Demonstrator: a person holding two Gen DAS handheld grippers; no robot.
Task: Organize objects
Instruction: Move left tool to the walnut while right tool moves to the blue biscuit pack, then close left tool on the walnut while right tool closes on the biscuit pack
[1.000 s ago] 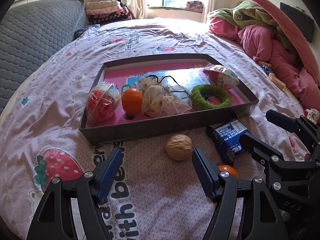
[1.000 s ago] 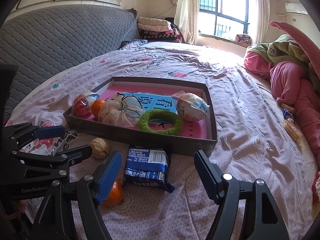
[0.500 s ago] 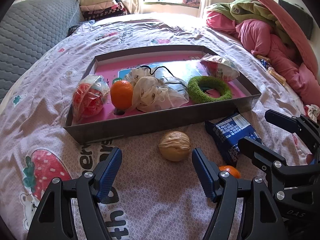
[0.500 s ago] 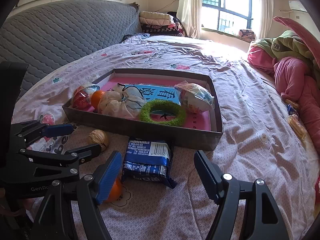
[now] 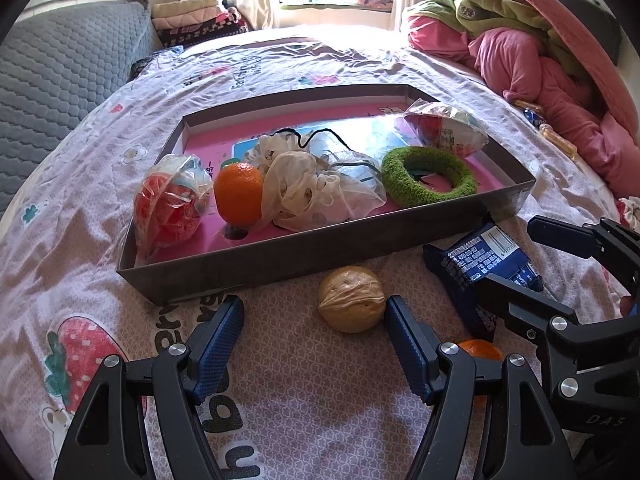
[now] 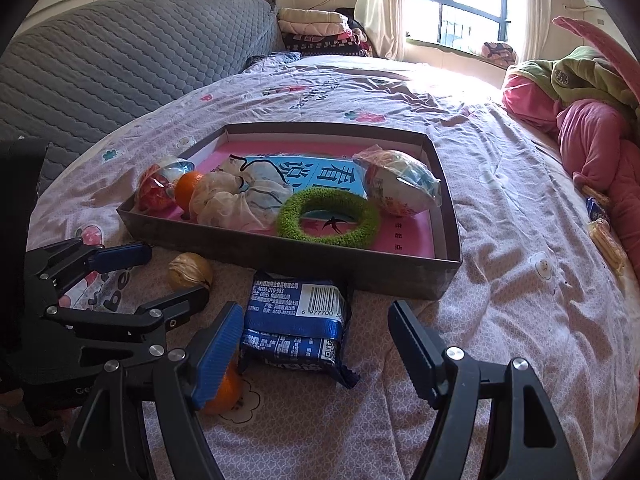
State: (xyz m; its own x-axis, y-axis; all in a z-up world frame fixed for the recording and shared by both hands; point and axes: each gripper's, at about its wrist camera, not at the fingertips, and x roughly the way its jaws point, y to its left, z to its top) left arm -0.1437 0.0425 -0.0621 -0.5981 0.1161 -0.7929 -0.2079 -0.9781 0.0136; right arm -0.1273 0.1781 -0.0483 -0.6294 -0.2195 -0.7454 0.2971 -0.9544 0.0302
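Note:
A shallow dark box with a pink floor lies on the bed; it also shows in the right wrist view. Inside are a red wrapped ball, an orange, a mesh pouch, a green ring and a wrapped egg toy. A walnut lies in front of the box, just inside my open left gripper's right finger. My open right gripper straddles a blue snack pack. A small orange sits under its left finger.
A grey quilted headboard is at the left. Folded blankets are stacked by the window. Pink and green bedding is piled at the right, with small wrapped snacks beside it.
Both grippers have moved forward and lower toward the bed. The walnut now sits between the left fingers' tips, and the snack pack lies nearer the right gripper. Both stay open.

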